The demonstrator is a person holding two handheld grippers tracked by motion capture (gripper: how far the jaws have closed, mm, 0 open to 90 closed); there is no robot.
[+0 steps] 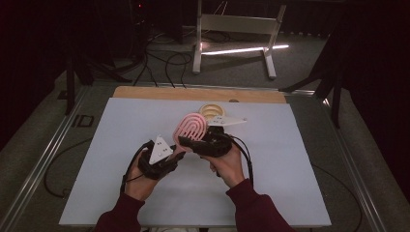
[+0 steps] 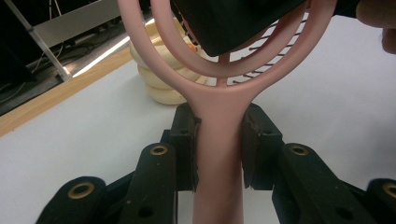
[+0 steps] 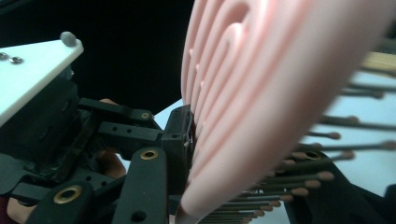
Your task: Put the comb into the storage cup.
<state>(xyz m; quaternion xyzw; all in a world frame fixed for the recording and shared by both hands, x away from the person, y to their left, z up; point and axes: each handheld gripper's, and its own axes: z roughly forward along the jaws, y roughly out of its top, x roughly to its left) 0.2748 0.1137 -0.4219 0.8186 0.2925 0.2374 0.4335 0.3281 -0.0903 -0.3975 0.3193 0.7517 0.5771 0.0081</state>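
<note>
A pink hairbrush (image 1: pixel 192 126) with a looped, ribbed head is held above the white table between both grippers. My left gripper (image 1: pixel 175 153) is shut on its handle (image 2: pixel 218 177), and both pads (image 2: pixel 187 140) press the handle's sides. My right gripper (image 1: pixel 194 143) is shut on the brush head (image 3: pixel 261 84). One of its jaws lies against the ribbed back, the other sits on the side of the dark bristles (image 3: pixel 299 182). The right gripper's black body (image 2: pixel 233 23) covers part of the head in the left gripper view.
A cream object of stacked rings (image 1: pixel 212 111) (image 2: pixel 159 79) sits on the white board (image 1: pixel 121 145) just behind the brush. A wooden strip (image 1: pixel 193 93) runs along the board's far edge. A white metal frame (image 1: pixel 237 29) and cables stand on the floor beyond.
</note>
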